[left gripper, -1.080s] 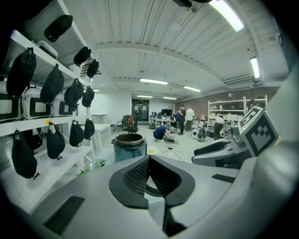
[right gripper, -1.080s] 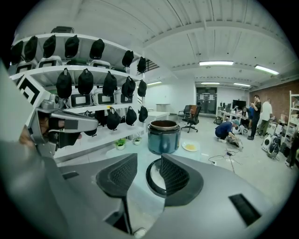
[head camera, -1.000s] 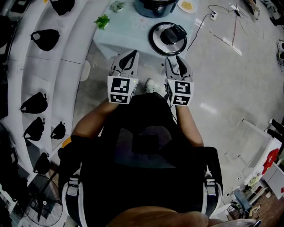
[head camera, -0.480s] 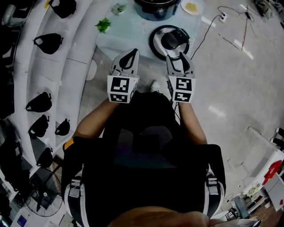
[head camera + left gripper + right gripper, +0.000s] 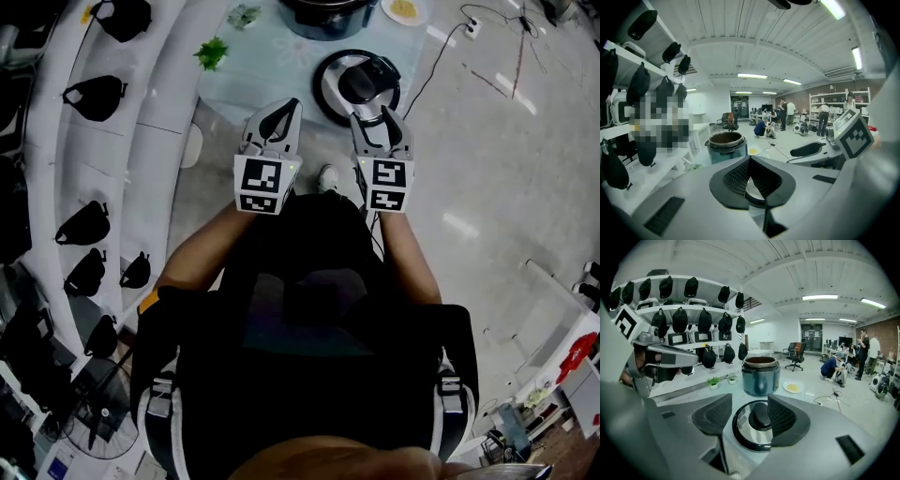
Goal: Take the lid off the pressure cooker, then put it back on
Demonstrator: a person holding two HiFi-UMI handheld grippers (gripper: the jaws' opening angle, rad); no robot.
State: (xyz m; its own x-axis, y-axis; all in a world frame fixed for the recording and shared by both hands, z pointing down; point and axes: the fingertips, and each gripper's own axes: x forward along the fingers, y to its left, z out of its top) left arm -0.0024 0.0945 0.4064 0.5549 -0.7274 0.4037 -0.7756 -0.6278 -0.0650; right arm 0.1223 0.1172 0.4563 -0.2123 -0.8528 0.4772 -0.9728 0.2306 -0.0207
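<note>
The pressure cooker's round lid (image 5: 359, 86), chrome with a black knob, lies flat on the pale table (image 5: 272, 66). The open blue pot (image 5: 326, 14) stands behind it. My right gripper (image 5: 377, 120) hovers just short of the lid; its jaws have just been opening and stand open with nothing pressed between them. In the right gripper view the lid (image 5: 747, 434) shows through the gap of the right gripper (image 5: 750, 400), with the pot (image 5: 761, 376) beyond. My left gripper (image 5: 289, 107) is level with it over the table's near edge, tips together. In the left gripper view its jaws (image 5: 749, 160) frame nothing, and the pot (image 5: 724, 145) stands ahead.
A plate of yellow food (image 5: 792, 387) sits right of the pot, and two small green plants (image 5: 213, 52) stand at the table's left. White curved shelves with black bags (image 5: 94, 94) run along the left. A cable (image 5: 441, 47) trails on the floor; people work far off.
Both grippers have moved forward toward the table and the lid. The right gripper's jaws have spread wider apart. The lid and pot have not moved.
</note>
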